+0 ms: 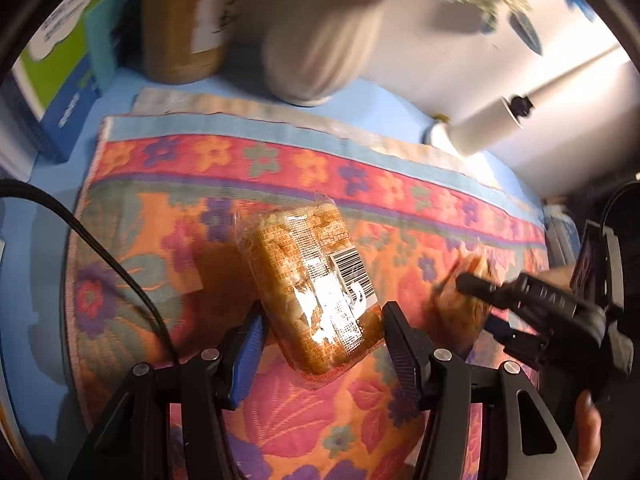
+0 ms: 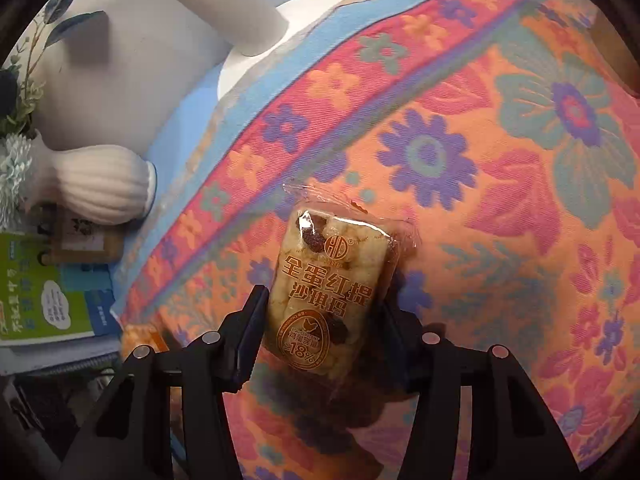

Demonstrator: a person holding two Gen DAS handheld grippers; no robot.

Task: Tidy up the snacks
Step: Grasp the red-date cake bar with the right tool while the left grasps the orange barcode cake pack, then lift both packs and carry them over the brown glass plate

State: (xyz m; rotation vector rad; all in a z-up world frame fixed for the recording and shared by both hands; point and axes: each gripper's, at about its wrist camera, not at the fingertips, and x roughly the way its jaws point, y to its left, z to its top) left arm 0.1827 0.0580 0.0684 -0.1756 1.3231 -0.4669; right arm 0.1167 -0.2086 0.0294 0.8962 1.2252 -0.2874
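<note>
A blue tabletop [image 1: 372, 100] carries a large floral cloth [image 1: 168, 208] in orange, pink and purple, laid flat with a pale blue border along its far edge. Behind it stands a white wall [image 2: 132, 80], and along the back of the table sit a ribbed white vase [image 2: 100, 190] with pale flowers, a brown cardboard tube [image 1: 180, 28], a green-and-blue box [image 2: 44, 300] and a white lamp [image 2: 236, 12] on a round base.

Two wrapped snack bars are in play. The left gripper [image 1: 324, 332] is clamped on a snack bar printed side down [image 1: 312, 292] — its barcode faces up, and its long axis runs away from the camera, tilted slightly left. The pads press its near end from both sides, at a moderate spread.

The right gripper [image 2: 320, 320] is closed on a snack bar with orange lettering [image 2: 324, 300], label up, long axis pointing away along the fingers with a slight lean to the right. Its pads touch the wrapper's two long sides — the bar sits over the cloth's middle.
</note>
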